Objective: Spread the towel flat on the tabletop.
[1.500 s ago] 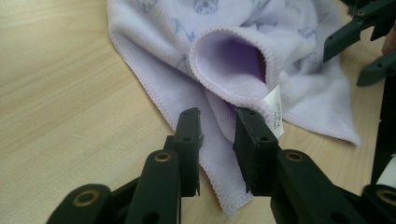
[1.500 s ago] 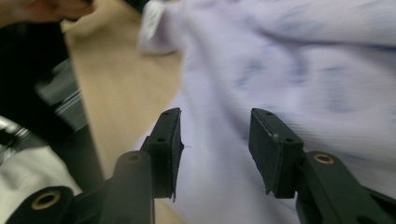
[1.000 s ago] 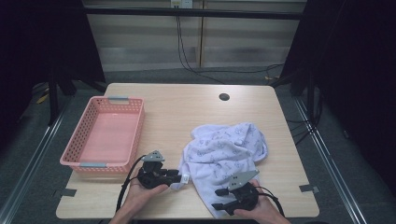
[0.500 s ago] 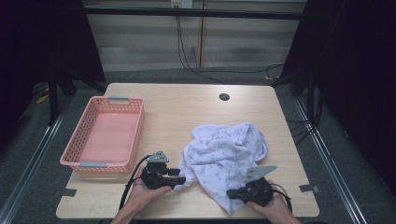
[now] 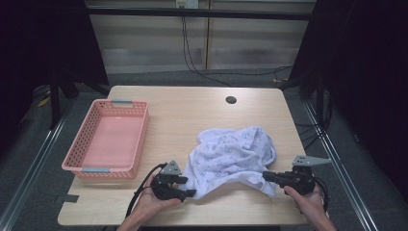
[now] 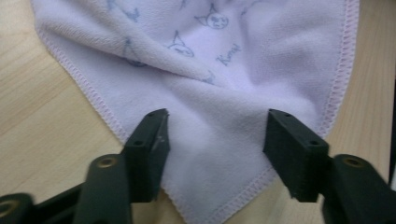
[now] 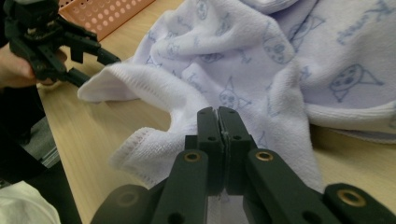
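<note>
towel corner between parted left gripper jaws (opening) | right gripper pinches edge

My light wooden table stands on grey carpeted floor, black curtains left and right, cables trailing down the far wall.

The towel carries a small cursive word printed in blue, too blurred to read surely.
</note>
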Tool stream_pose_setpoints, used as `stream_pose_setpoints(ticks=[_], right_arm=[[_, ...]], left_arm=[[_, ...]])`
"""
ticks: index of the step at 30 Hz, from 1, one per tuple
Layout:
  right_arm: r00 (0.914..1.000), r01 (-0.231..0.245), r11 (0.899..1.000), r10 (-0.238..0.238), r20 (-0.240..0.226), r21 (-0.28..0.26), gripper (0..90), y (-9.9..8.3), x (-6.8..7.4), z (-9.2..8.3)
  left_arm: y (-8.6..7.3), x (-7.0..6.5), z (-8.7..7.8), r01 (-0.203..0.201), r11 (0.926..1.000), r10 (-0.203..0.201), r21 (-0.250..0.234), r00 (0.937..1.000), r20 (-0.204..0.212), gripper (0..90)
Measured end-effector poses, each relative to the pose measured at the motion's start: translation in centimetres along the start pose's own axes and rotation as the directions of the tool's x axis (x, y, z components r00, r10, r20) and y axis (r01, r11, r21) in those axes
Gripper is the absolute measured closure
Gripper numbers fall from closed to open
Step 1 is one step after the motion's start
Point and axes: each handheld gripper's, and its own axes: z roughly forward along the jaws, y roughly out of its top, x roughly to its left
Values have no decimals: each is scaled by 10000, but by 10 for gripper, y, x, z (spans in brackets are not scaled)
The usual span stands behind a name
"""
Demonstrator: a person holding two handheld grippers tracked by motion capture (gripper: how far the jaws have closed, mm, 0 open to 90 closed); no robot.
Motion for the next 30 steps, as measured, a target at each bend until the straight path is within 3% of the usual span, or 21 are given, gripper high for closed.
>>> stream_pose_setpoints(ticks=[2, 3, 5, 8, 10, 14, 17, 19, 22, 24, 26, 30], right_arm=[[10000, -4, 10000, 4, -9, 20, 885, 0, 0, 1], [10000, -31, 10000, 31, -12, 15, 885, 0, 0, 1], [9999, 54, 10000, -53, -85, 60, 885, 1, 1, 3], [9999, 60, 10000, -59, -154, 73, 885, 3, 2, 6], [9998, 124, 9999, -123, -184, 54, 884, 4, 2, 7], [9997, 166, 9998, -168, -199, -87, 884, 9, 2, 6], [9998, 94, 9997, -97, -148, -241, 885, 14, -2, 7], [9999, 69, 9989, -76, -152, -455, 885, 20, -4, 5], [9995, 241, 9973, -254, -184, -691, 885, 30, -5, 1], [9994, 214, 9966, -234, -242, -790, 885, 32, -5, -1], [9994, 245, 9957, -264, -211, -891, 885, 38, -6, -2], [9993, 303, 9922, -328, -195, -1205, 885, 51, -9, -5]], left_arm=[[0, -4, -3, -49, 9998, 49, 200, 10000, -26, 446], [-4, -6, -5, -55, 9999, 52, 120, 9997, 227, 507], [-7, -11, -8, -390, 9989, 385, 252, 9991, 178, 661], [-6, -10, -8, 125, 9994, -121, 318, 9998, -135, 832], [-5, -7, -8, 356, 9987, -356, 376, 9994, -9, 872], [-2, 3, -9, 931, 9953, -938, 252, 9952, 281, 893], [4, 10, -15, 1356, 9899, -1335, -415, 9899, 485, 896], [9, 16, -23, 1637, 9801, -1548, -1127, 9844, 831, 895], [19, 19, -32, 1302, 9844, -1227, -1187, 9901, 685, 894], [26, 23, -38, 1626, 9723, -1460, -1677, 9835, 1070, 895], [31, 27, -40, 1602, 9699, -1414, -1833, 9837, 1115, 895], [40, 41, -48, 2219, 9439, -1901, -2446, 9707, 1471, 896]])
